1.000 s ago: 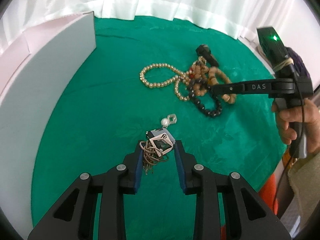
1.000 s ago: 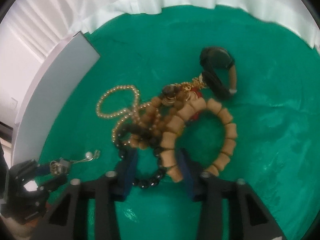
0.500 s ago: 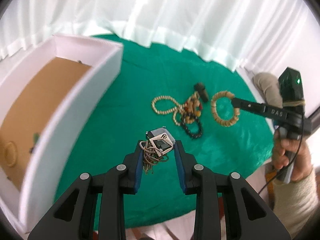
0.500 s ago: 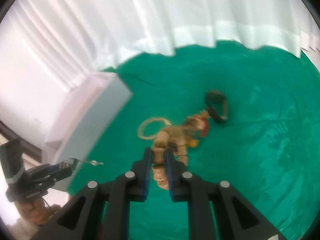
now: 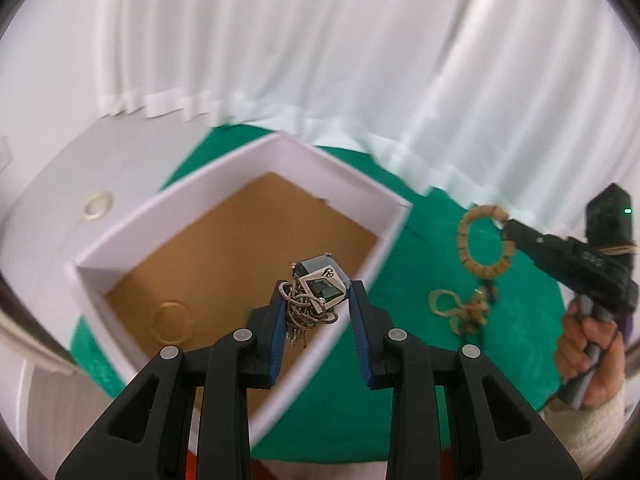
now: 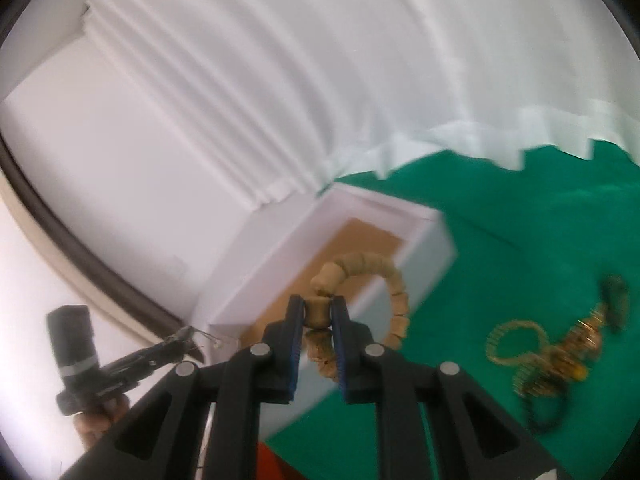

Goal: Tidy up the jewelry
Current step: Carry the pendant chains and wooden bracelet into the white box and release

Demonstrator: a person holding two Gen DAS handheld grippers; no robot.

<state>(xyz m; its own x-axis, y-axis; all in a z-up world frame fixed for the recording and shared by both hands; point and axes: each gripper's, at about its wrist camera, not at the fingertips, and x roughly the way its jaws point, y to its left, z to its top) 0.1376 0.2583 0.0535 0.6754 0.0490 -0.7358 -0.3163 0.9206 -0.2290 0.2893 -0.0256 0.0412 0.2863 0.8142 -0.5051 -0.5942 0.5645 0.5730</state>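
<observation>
My left gripper is shut on a tangle of silver chain with a square dark pendant and holds it above the near corner of the white box with a brown floor. A gold ring lies in the box. My right gripper is shut on a tan wooden bead bracelet and holds it in the air in front of the box; it also shows in the left wrist view. The jewelry pile lies on the green cloth.
White curtains hang behind the table. The box lid with a gold ring mark lies left of the box. The green cloth's front edge is close below my left gripper.
Both grippers have risen and swung left toward the white box. The right gripper shut on the wooden bracelet and lifted it off the pile. The left still holds the pendant.
</observation>
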